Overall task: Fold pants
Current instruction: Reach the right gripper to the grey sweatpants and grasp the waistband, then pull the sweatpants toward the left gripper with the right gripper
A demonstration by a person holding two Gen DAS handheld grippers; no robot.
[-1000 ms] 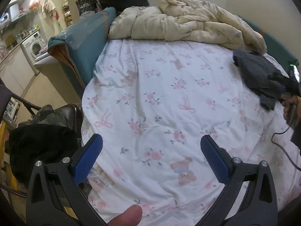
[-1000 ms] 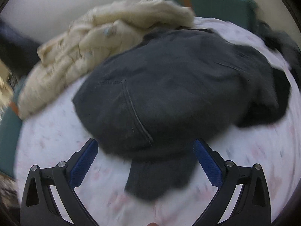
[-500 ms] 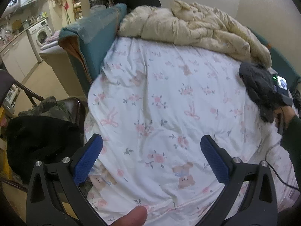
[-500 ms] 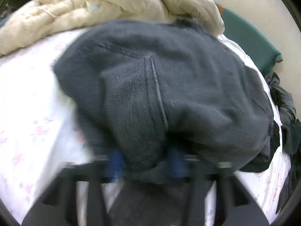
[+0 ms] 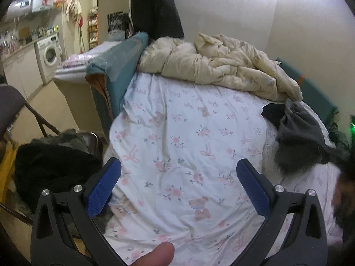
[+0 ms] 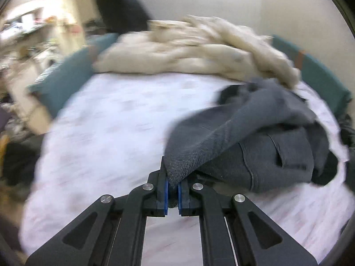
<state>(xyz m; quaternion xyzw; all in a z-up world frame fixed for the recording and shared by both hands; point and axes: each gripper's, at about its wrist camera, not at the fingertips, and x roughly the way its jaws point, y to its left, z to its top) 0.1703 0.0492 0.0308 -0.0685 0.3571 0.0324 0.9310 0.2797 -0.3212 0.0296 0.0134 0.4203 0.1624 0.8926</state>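
The dark grey pants [image 6: 255, 137] lie crumpled on the right side of the bed. My right gripper [image 6: 173, 187] is shut on an edge of the pants and pulls a flap of cloth up off the sheet. In the left wrist view the pants [image 5: 299, 137] show at the right, partly lifted. My left gripper [image 5: 177, 186] is open and empty above the near part of the white floral sheet [image 5: 177, 137], well left of the pants.
A cream duvet [image 5: 221, 66] is heaped at the head of the bed. A teal bed side [image 5: 115, 66] stands at the left. A folding chair with dark clothes [image 5: 51, 166] stands by the bed's left edge. More dark clothing [image 6: 346, 133] lies at the far right.
My right gripper closed on the edge of the pants and has pulled back and up, lifting the cloth. My left gripper stayed open and tilted upward a little.
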